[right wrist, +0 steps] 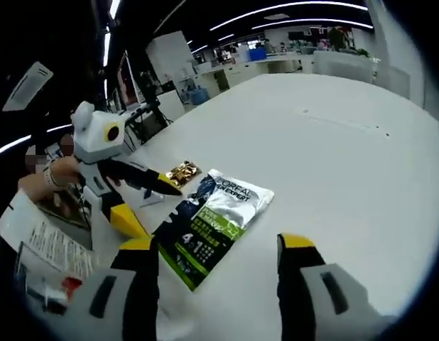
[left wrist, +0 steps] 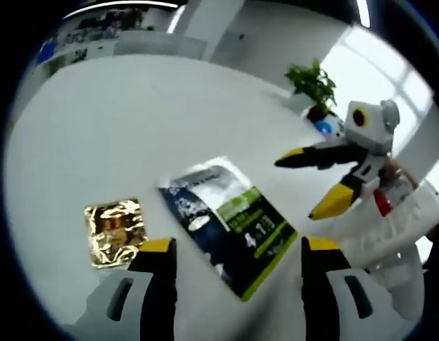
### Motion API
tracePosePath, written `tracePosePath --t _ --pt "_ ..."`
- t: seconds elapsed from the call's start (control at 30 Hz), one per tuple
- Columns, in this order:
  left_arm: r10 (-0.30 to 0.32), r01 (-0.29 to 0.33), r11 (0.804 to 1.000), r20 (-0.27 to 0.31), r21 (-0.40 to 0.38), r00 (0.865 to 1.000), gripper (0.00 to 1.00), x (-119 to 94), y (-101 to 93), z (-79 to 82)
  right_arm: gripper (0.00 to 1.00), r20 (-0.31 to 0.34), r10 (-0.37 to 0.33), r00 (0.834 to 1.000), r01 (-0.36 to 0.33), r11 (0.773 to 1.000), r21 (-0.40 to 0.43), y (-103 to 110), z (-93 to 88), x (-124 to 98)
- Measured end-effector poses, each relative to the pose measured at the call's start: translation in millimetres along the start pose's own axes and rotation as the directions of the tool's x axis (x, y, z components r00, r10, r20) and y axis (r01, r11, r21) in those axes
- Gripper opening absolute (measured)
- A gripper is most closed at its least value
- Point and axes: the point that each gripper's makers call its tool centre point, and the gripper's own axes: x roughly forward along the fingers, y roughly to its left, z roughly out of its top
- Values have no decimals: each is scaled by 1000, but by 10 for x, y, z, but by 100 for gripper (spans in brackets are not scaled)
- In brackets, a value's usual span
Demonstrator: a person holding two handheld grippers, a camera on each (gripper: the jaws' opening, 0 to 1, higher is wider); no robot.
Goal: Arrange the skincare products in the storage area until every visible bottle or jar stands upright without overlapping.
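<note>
A flat blue, silver and green skincare sachet pack (left wrist: pixel 226 220) (right wrist: pixel 212 220) lies on the white table (left wrist: pixel 134 128) (right wrist: pixel 333 163). A small gold foil sachet (left wrist: pixel 114 231) (right wrist: pixel 182 172) lies flat beside it. My left gripper (left wrist: pixel 237 245) (right wrist: pixel 154 206) hovers open just short of the pack, with nothing between its jaws. My right gripper (right wrist: pixel 218 243) (left wrist: pixel 297 188) is also open and holds nothing, on the opposite side of the pack. Both grippers point toward the pack from opposing sides.
A potted plant (left wrist: pixel 315 85) stands at the table's far edge. White printed paper or packaging (right wrist: pixel 42 241) (left wrist: pixel 390 227) lies by the person's hand (right wrist: pixel 52 174). The table stretches wide beyond the sachets, with desks and shelves (right wrist: pixel 262 60) in the room behind.
</note>
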Motion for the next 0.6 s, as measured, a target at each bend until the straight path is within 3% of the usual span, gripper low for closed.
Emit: tracePosePath --t 0.27,0.6 --pt "-4 4 1000 -3 -13 1000 67 40 1 9 59 -55 56 997 -55 998 21 110 -115 147" --pt "0 0 999 -1 -32 1000 57 64 100 30 49 -60 82 995 -78 995 66 134 -127 240"
